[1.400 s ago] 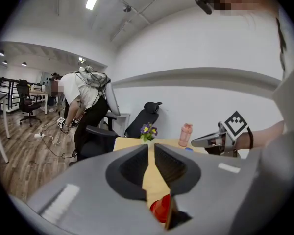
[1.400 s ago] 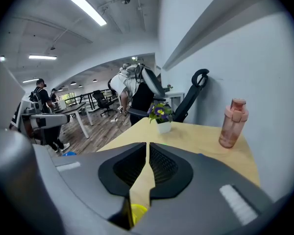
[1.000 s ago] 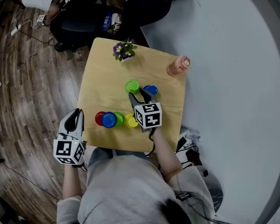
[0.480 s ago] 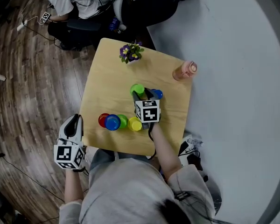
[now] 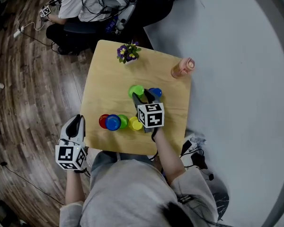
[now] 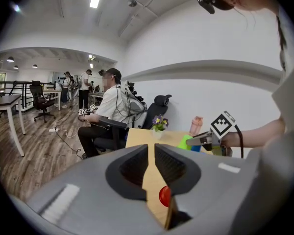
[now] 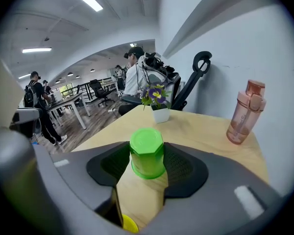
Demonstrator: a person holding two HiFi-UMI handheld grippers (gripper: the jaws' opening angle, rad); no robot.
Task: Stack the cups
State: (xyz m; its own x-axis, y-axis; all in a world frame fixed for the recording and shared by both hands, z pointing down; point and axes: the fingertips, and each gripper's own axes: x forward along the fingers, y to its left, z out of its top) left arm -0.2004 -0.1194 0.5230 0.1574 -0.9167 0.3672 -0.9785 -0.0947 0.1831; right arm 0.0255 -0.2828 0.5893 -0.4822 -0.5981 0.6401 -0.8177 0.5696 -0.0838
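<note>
Now lift straight up along the upright axis of the upturned green cup point(image 7: 147, 153), standing on the table point(image 7: 201, 126) dead ahead between the right gripper's point(image 7: 147, 148) jaws, just closing in and meeting its two sides, nothing else held.

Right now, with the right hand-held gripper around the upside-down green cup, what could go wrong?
The right hand-held gripper has just been closing its jaws on the upside-down green cup; its tapered wall could slip out of the grip on lifting.
The blue cup stands close beside it and could be knocked.
The yellow cup sits near the gripper's body and might be swept when it moves.
</note>
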